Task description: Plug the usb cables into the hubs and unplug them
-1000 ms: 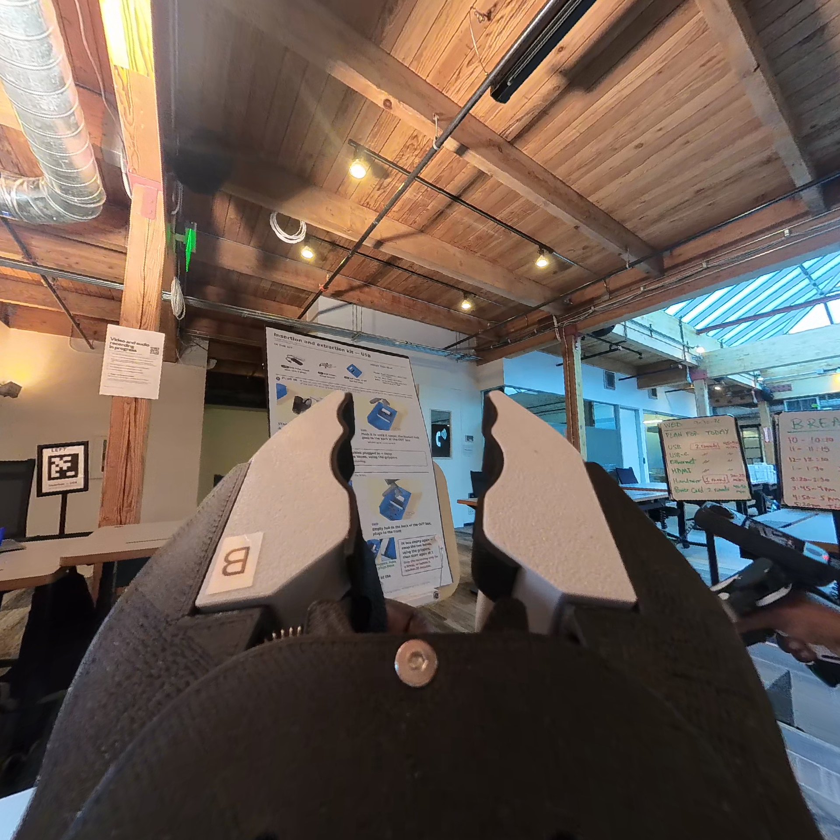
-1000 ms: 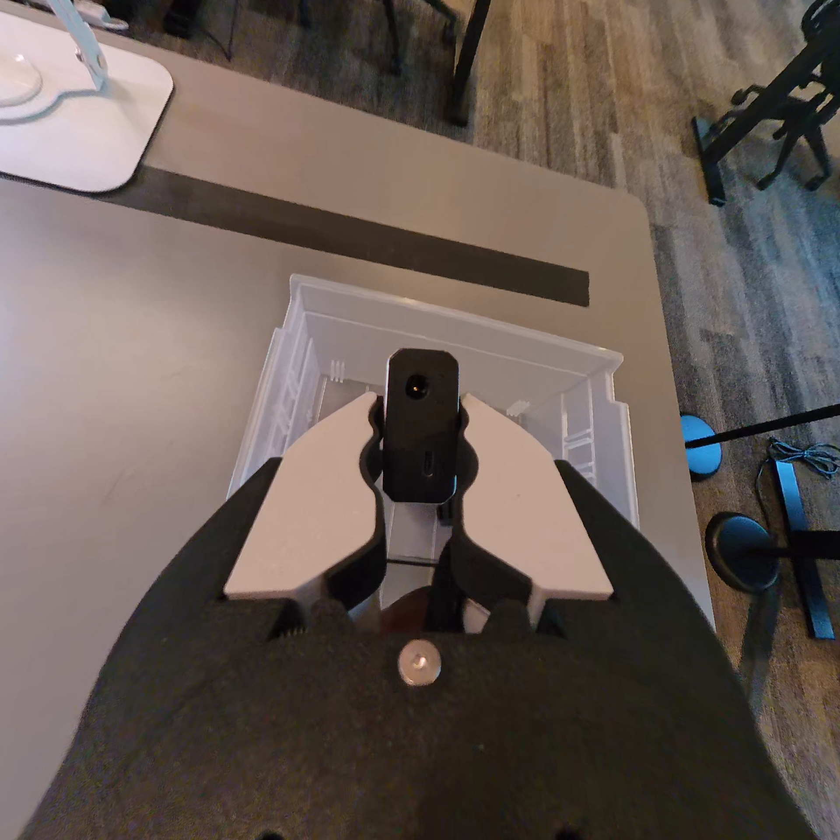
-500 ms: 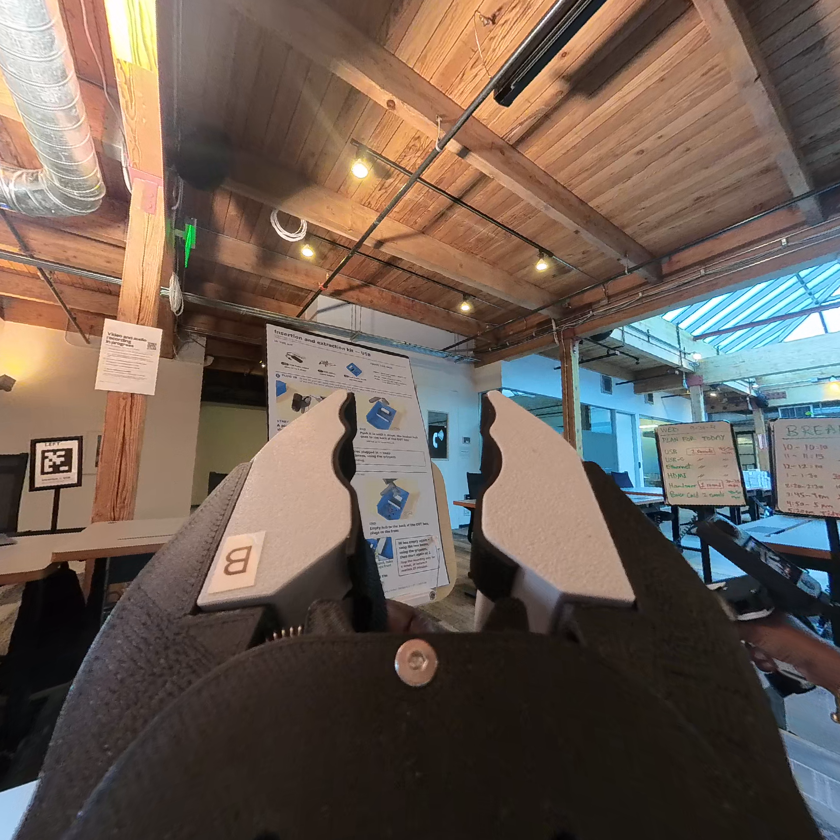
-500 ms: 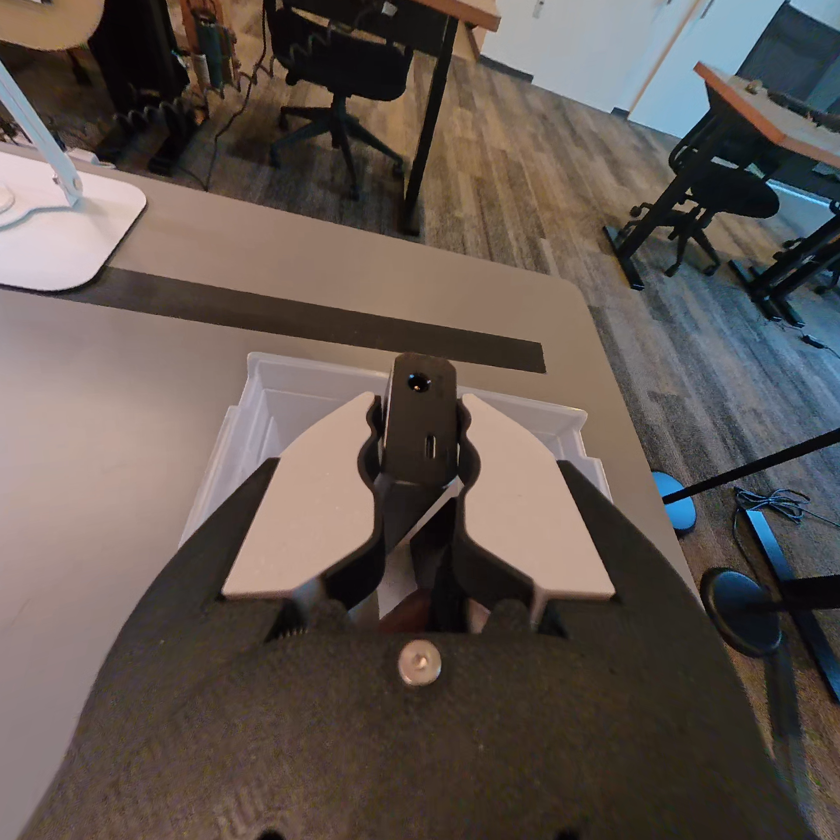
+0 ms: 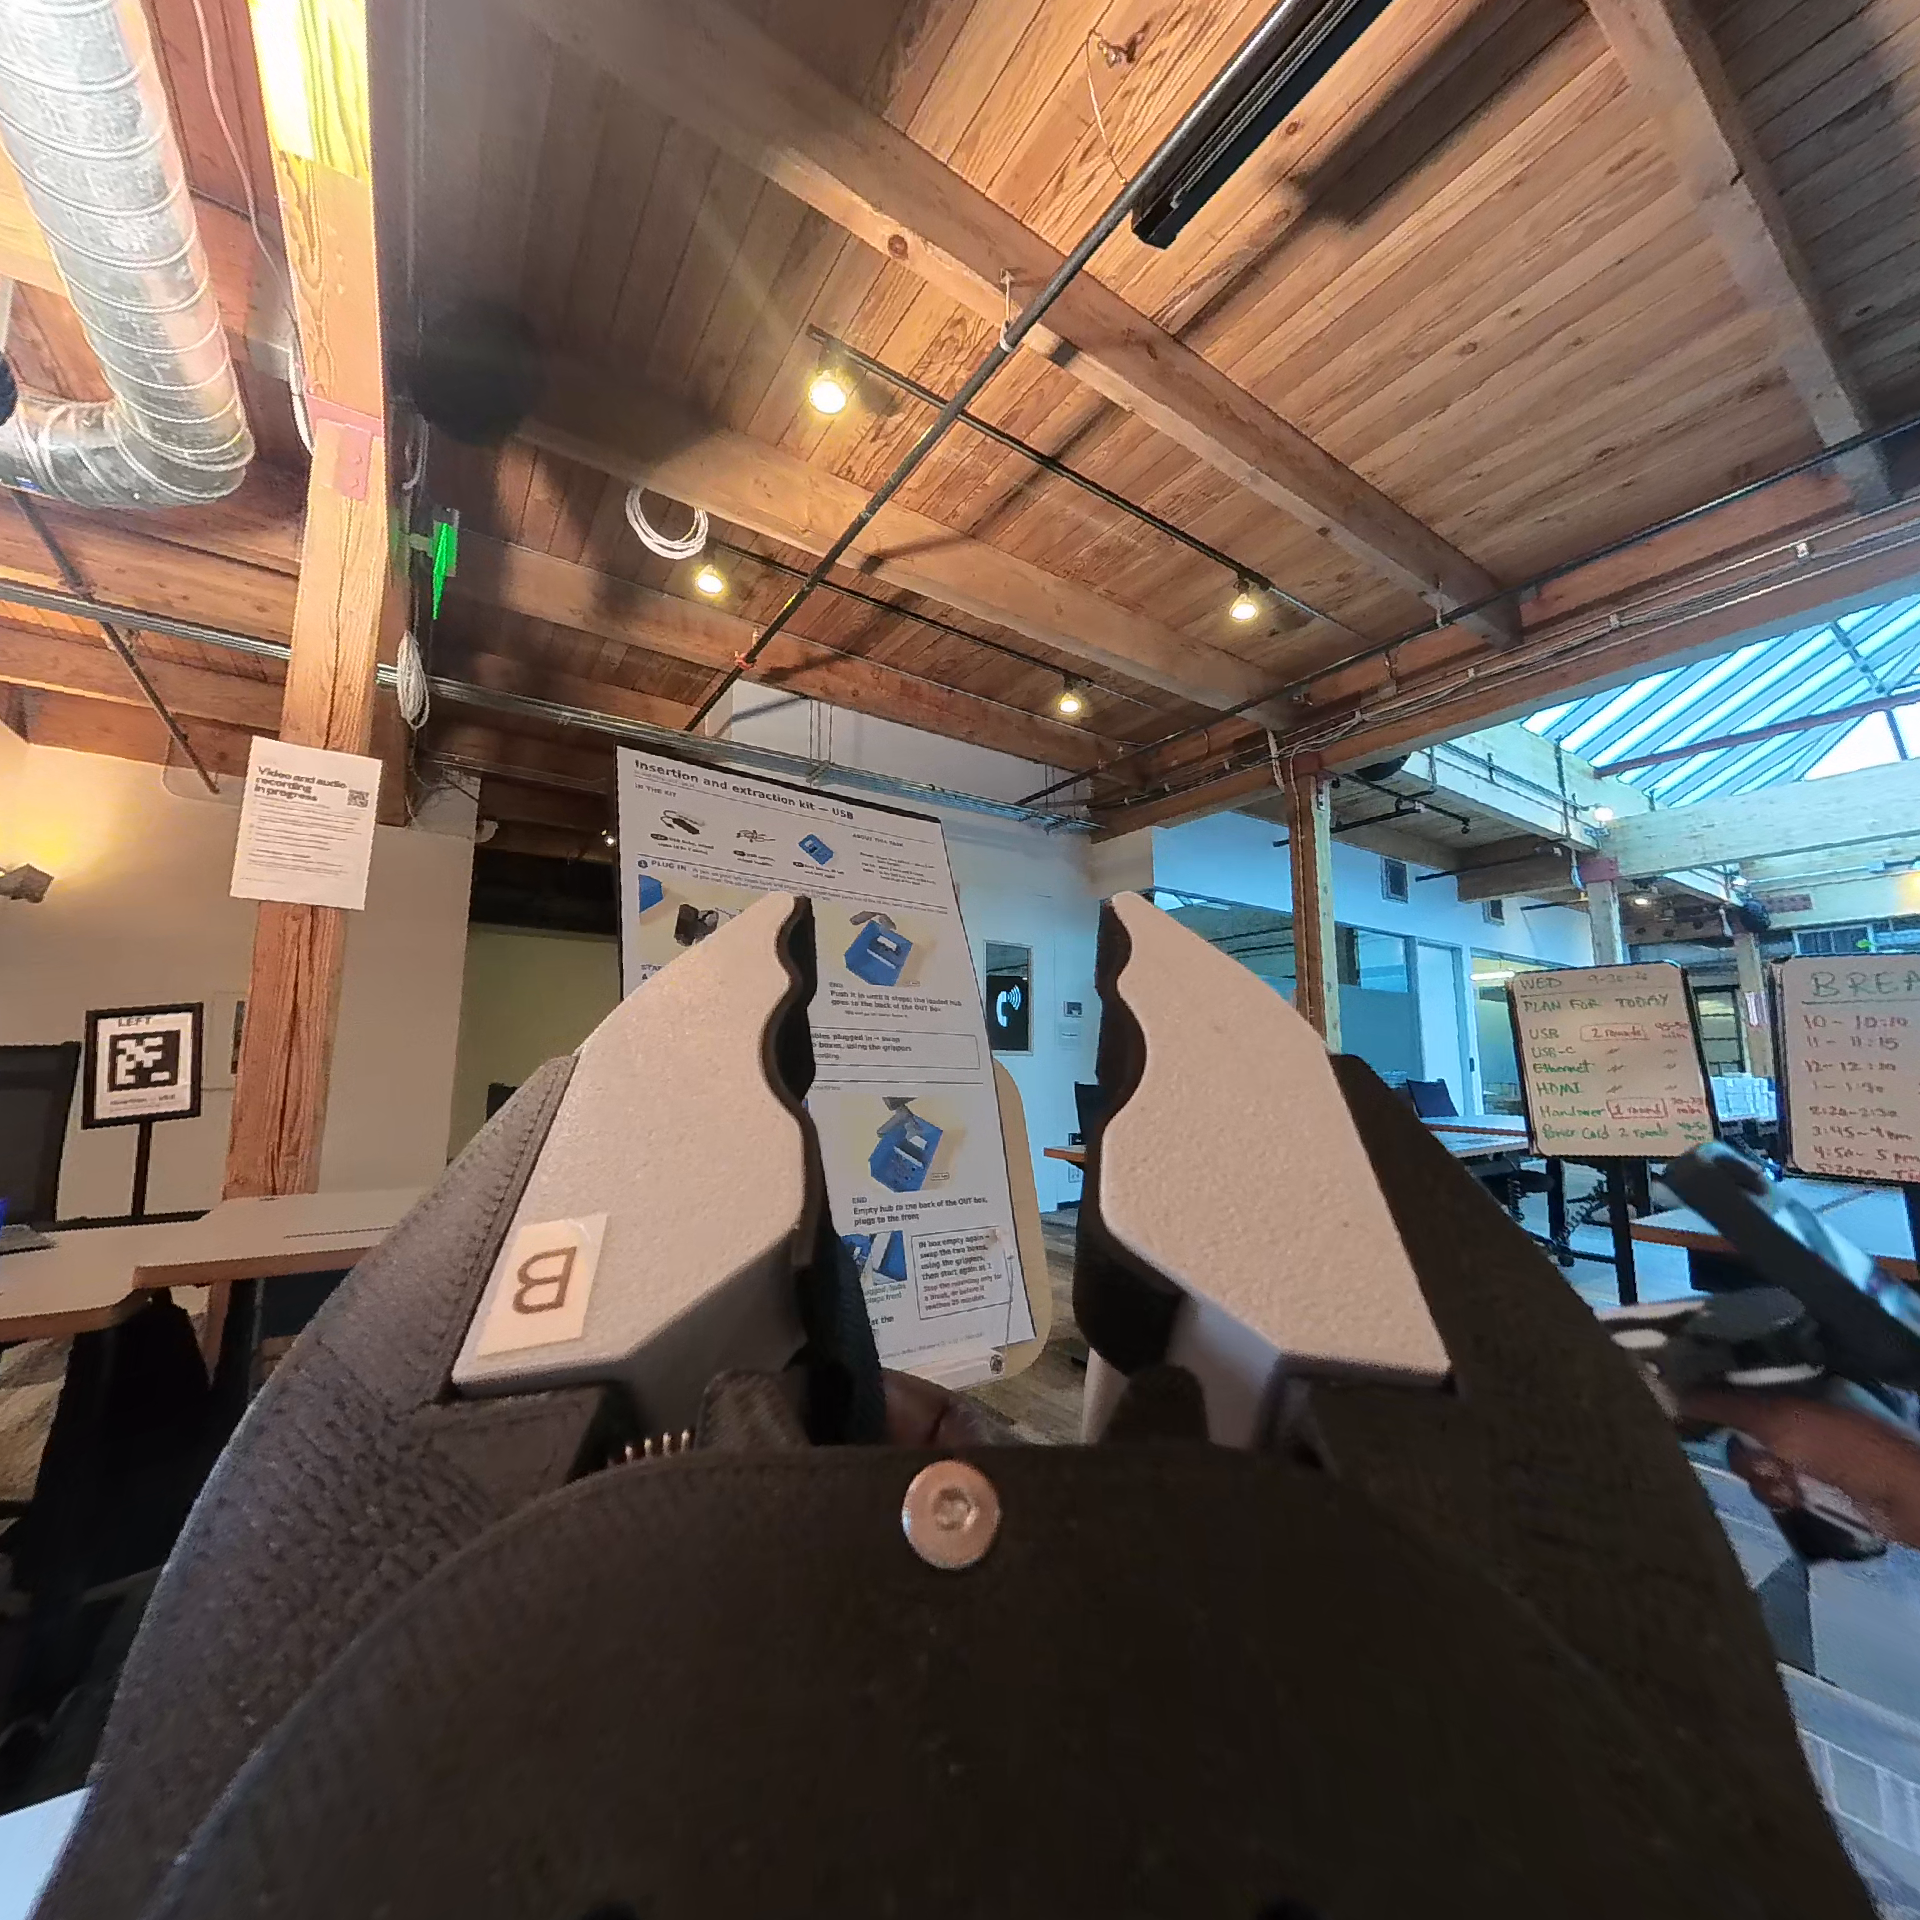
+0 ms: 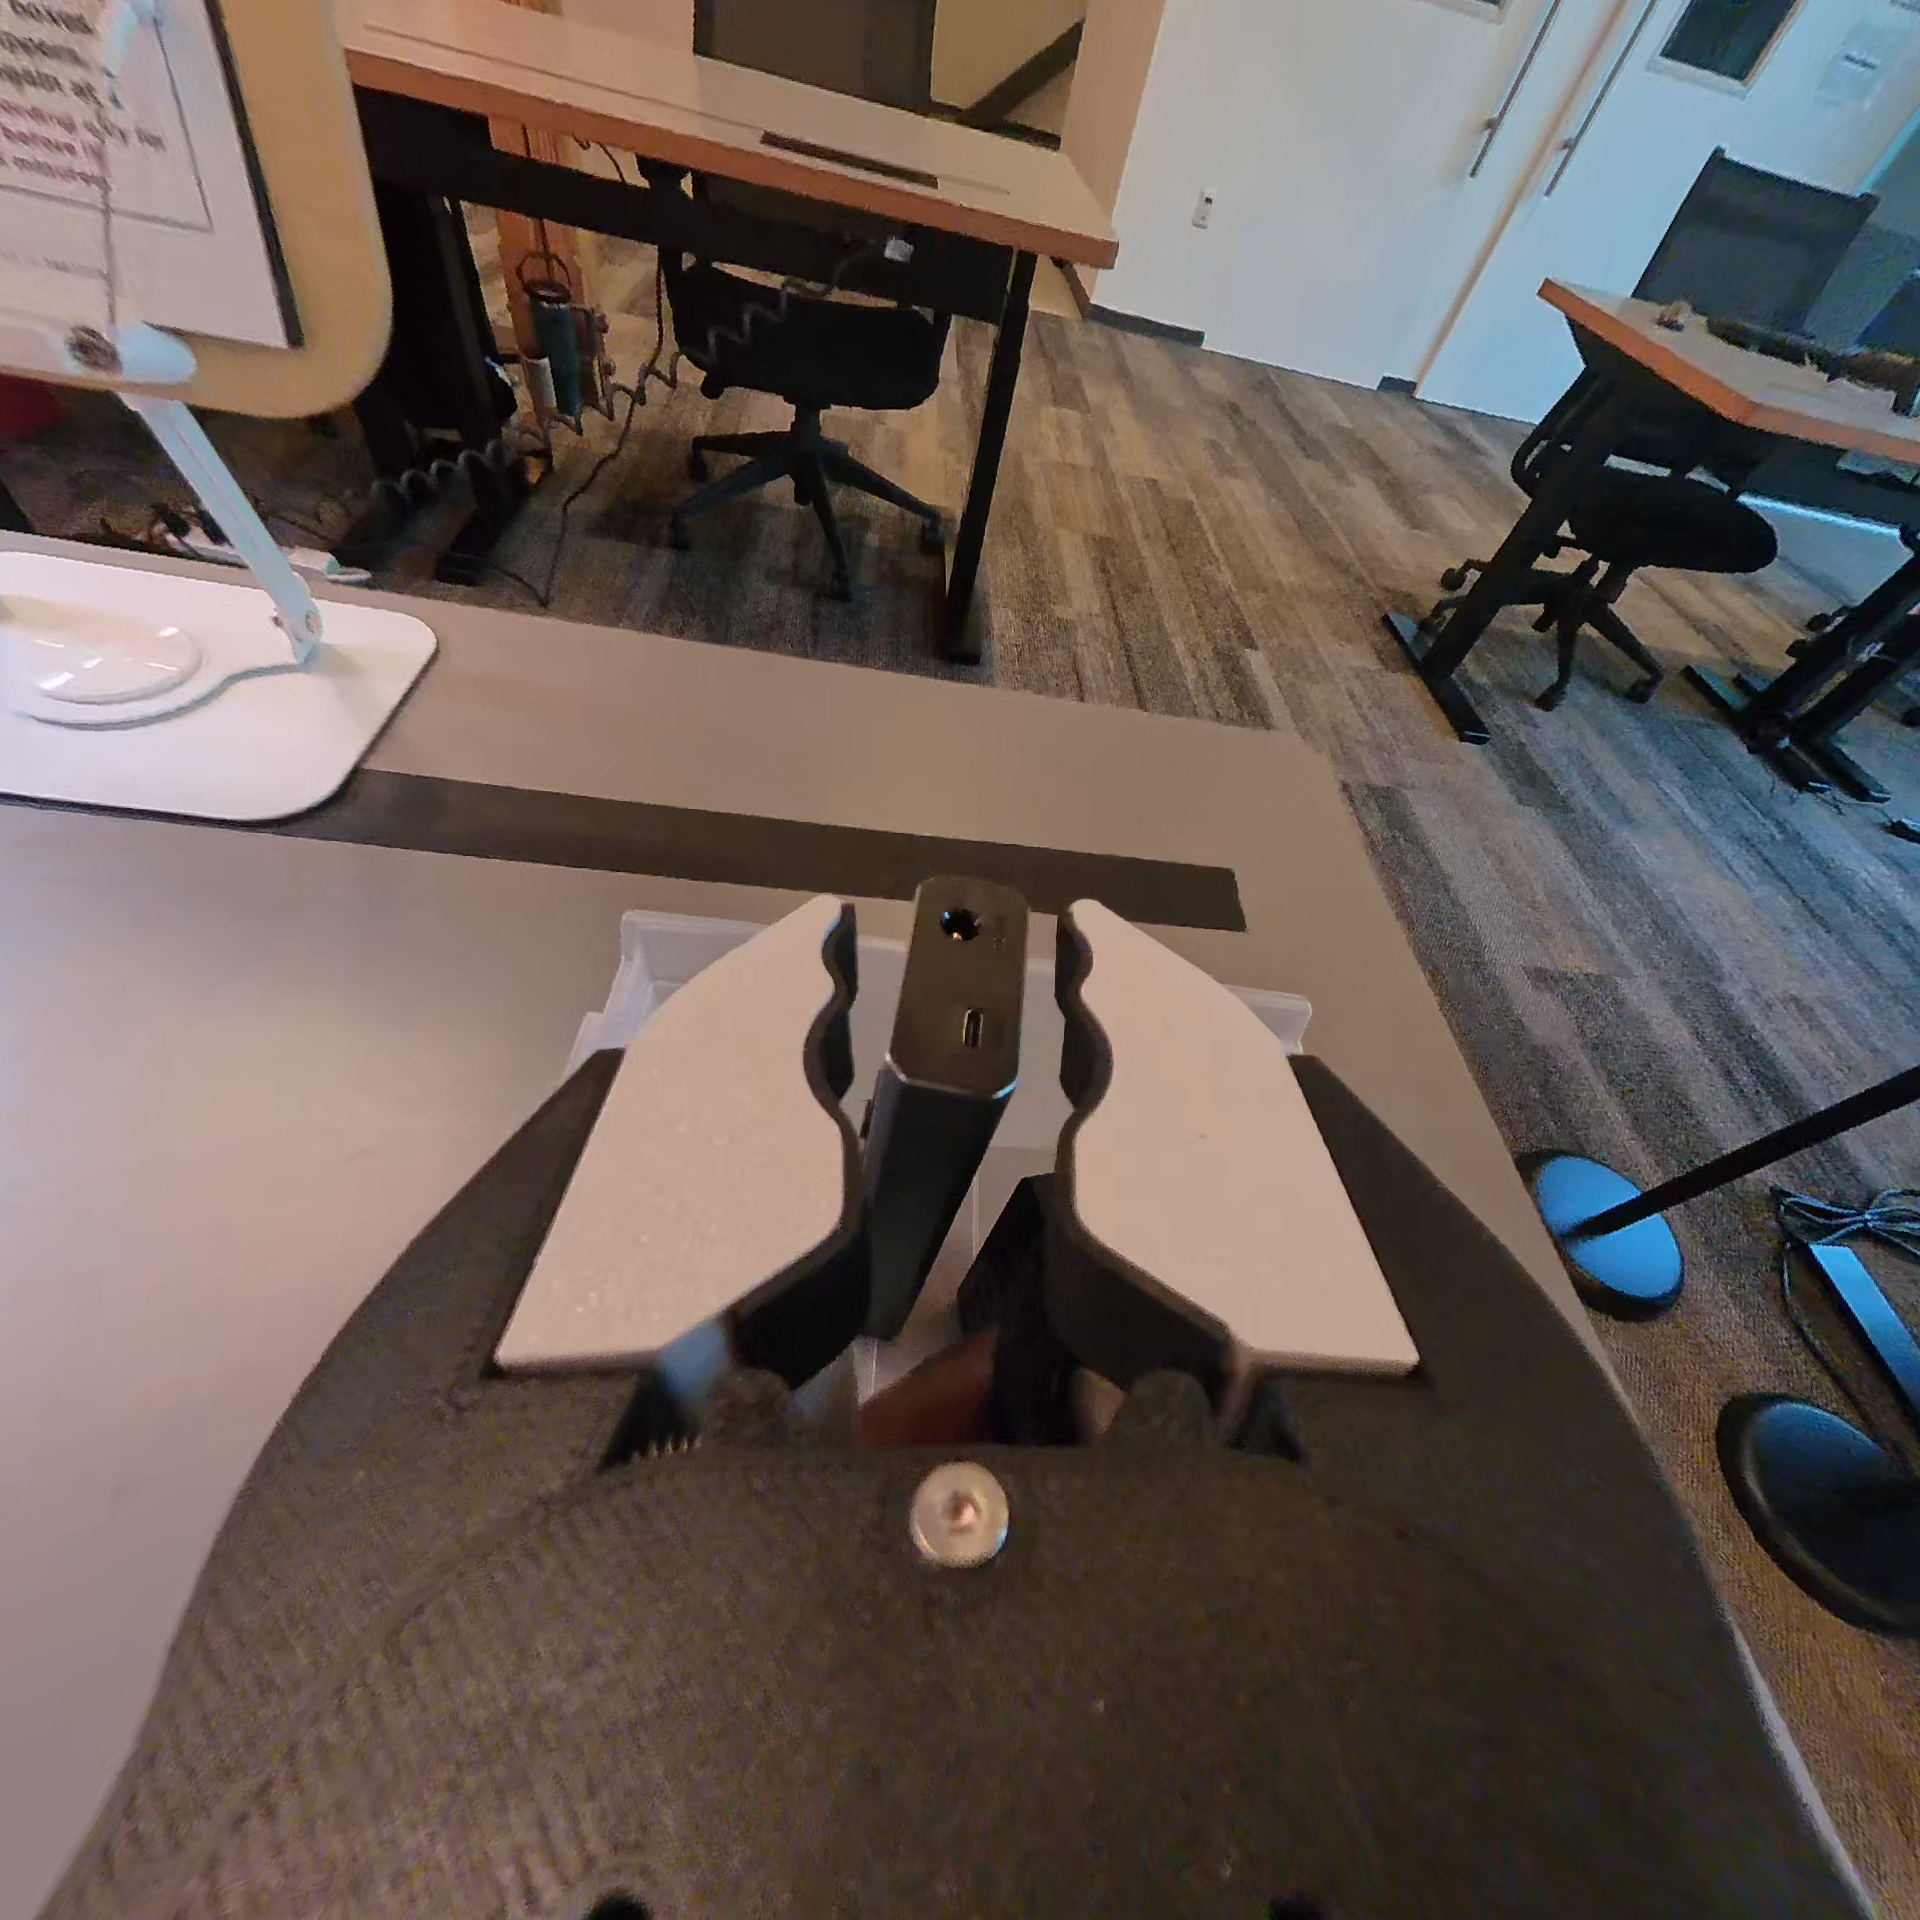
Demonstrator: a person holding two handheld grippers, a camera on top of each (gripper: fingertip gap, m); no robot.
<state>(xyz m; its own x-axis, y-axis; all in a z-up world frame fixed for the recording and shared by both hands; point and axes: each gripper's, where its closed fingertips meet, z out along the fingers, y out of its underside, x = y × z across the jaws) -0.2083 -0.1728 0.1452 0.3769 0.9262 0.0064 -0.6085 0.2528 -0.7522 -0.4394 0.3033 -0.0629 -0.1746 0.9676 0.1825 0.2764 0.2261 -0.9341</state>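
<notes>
My right gripper (image 6: 953,906) hangs over a clear plastic tray (image 6: 1262,1013) on the grey table (image 6: 260,1039). A black usb hub (image 6: 961,997) stands on end between its fingers, tilted, with its lower part against the left finger and a gap at the right one. The jaws stand apart. My left gripper (image 5: 951,914) is open and empty and points up toward the wooden ceiling. No usb cable shows in either view. The inside of the tray is hidden behind my right gripper.
A white stand base (image 6: 208,707) sits at the table's far left and carries an instruction sheet (image 5: 904,1039). A black strip (image 6: 727,842) runs across the table behind the tray. The table's right edge (image 6: 1455,1039) is close. Office chairs and desks stand beyond. One gripper's finger ends stand about 55 centimetres off the other's.
My right gripper has tipped up from looking down into the tray to looking outward, and its jaws have spread off the hub. My left gripper has barely moved.
</notes>
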